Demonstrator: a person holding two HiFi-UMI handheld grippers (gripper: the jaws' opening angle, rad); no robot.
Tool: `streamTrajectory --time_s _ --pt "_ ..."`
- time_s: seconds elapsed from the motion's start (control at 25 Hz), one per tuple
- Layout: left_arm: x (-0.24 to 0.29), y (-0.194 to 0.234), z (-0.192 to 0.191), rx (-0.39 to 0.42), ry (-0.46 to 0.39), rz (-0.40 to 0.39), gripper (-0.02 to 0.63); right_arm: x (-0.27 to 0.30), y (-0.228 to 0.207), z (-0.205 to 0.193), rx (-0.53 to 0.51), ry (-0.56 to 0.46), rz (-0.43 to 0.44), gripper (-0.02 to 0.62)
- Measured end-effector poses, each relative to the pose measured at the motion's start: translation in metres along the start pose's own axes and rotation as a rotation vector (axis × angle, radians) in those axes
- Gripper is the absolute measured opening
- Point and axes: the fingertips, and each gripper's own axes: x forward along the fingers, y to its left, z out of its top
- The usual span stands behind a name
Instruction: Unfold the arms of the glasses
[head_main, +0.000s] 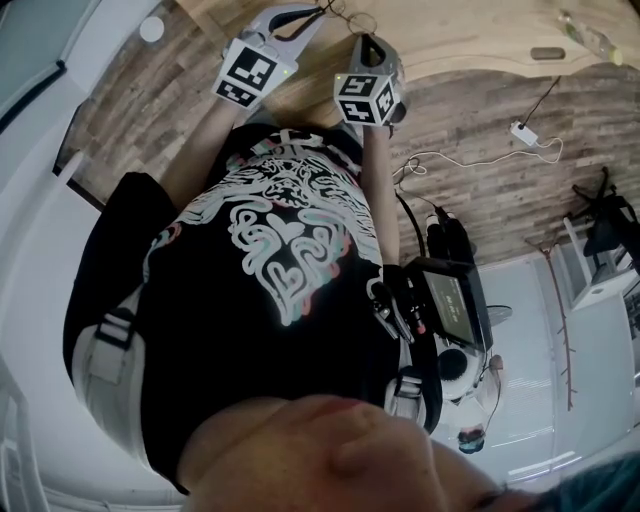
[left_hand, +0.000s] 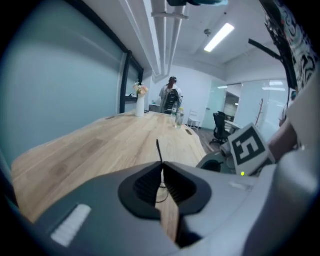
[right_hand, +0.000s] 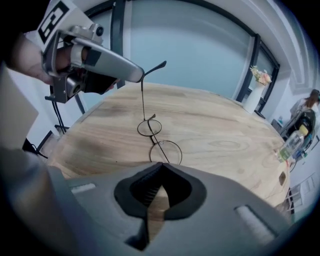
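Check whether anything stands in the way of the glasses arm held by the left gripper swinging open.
Nothing visible does. The left gripper pinches the arm raised above the glasses, which the right gripper holds at the near side. Only bare table lies around; the vase and bottle stand far off.

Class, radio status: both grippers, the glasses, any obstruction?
Left gripper shut on thin black temple arm, arm standing out from frame. Right gripper shut on round wire-rimmed glasses. Nothing blocking over light wooden table.
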Motion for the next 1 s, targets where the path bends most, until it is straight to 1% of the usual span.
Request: streamTrajectory --time_s 0.08,0.16,0.24,0.32,0.4,0.44,0.56,0.68,0.72,0.76,0.88,1.0 --pt "-0.003 0.010 -0.001 -0.065 -0.021 0.005 0.002 0.001 0.001 -0.001 -0.031 0.015 0.002 0.000" --pt "-0.004 0.019 -0.002 -0.127 -0.048 0.014 0.002 0.003 0.001 -0.001 -0.032 0.024 0.009 0.000" --pt "-0.003 0.023 -0.001 -0.162 -0.068 0.024 0.002 0.002 0.003 0.000 -0.038 0.025 0.022 0.000" --pt "0.000 0.022 -0.001 -0.165 -0.070 0.015 0.002 -0.001 0.007 0.007 -0.102 -0.001 0.034 0.002" --pt "0.004 0.018 0.000 -0.173 -0.073 -0.017 0.000 -0.006 0.012 0.021 -0.203 -0.054 0.033 0.002" --pt "0.004 0.017 0.000 -0.179 -0.072 -0.031 0.000 -0.007 0.014 0.029 -0.230 -0.079 0.037 0.002" --pt "0.001 0.017 -0.001 -0.180 -0.064 -0.044 0.000 -0.010 0.017 0.050 -0.251 -0.118 0.050 0.005" --pt "-0.001 0.018 0.003 -0.170 -0.067 -0.054 0.000 -0.010 0.014 0.059 -0.282 -0.121 0.056 0.014" --pt "-0.001 0.018 0.004 -0.168 -0.072 -0.059 0.000 -0.008 0.013 0.061 -0.287 -0.115 0.067 0.058" --pt "-0.002 0.020 0.005 -0.168 -0.077 -0.061 0.000 -0.006 0.014 0.061 -0.290 -0.106 0.080 0.069" --pt "-0.006 0.021 0.006 -0.174 -0.084 -0.059 0.000 -0.001 0.019 0.057 -0.327 -0.079 0.100 0.069" --pt "-0.008 0.018 0.007 -0.172 -0.088 -0.068 0.000 -0.001 0.023 0.059 -0.373 -0.080 0.103 0.069"
